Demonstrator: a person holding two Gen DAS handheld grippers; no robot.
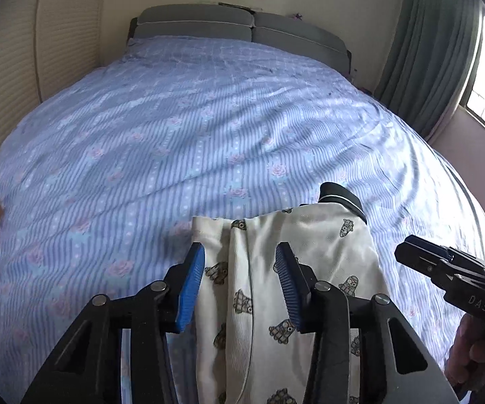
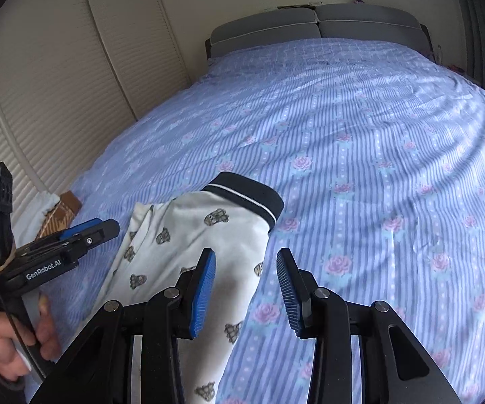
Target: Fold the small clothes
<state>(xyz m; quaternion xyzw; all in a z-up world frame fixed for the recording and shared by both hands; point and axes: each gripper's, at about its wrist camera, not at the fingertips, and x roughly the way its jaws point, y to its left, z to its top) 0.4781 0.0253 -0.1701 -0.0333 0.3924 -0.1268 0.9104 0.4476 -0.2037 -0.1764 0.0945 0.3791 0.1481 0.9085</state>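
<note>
pants lie folded lengthwise on the bed; both grippers hover, fingers apart, so pinch the cuffs evenly before folding over.

Soft white knit garment with a matt black ribbed cuff lies on the wrinkled cotton-like bedsheet. Left gripper shows matt black plastic, ridged blue pads, shiny metal pins.

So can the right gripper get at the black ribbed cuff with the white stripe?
Probably yes: right gripper is open, the black ribbed cuff lies uncovered on the bed ahead of it, nothing between.
</note>
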